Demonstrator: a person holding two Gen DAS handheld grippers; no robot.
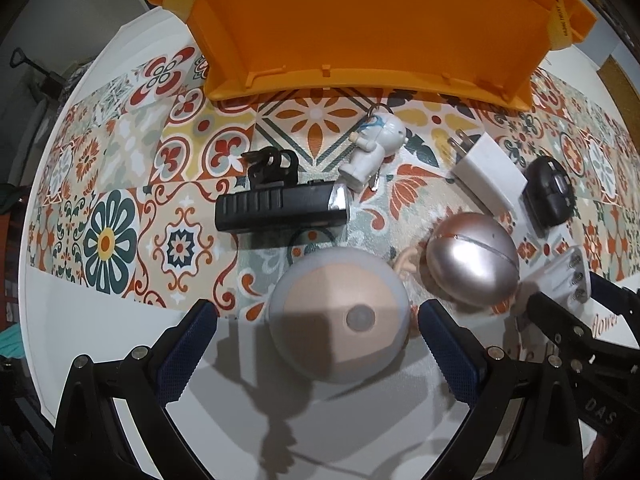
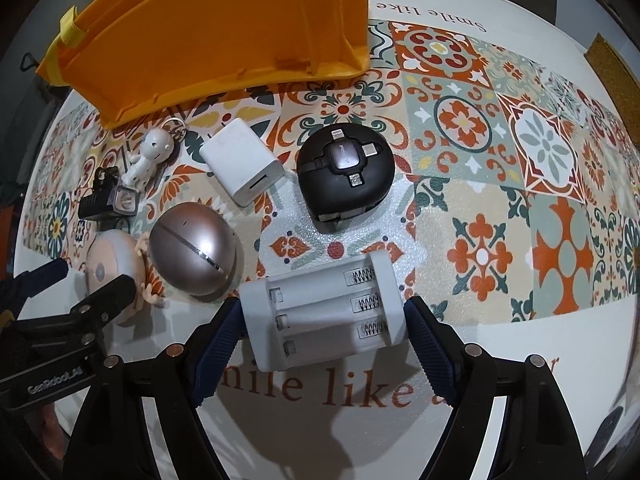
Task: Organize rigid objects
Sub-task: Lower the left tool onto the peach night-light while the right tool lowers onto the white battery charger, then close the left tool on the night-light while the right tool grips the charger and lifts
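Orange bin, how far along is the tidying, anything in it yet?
Nothing looks done: the orange bin shows only bare floor. In hand: the left hand-held gripper straddles the round doll head, the right hand-held gripper straddles the battery holder, neither lifted. Left on the mat: flashlight, white figure keychain, charger, silver egg, black cable reel.

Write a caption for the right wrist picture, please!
Right gripper straddles a white battery holder on the patterned mat.

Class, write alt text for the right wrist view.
The right tool straddles a white battery holder on a patterned tablecloth. Beyond lie a black cable reel, white charger, metallic egg-shaped case and orange bin.
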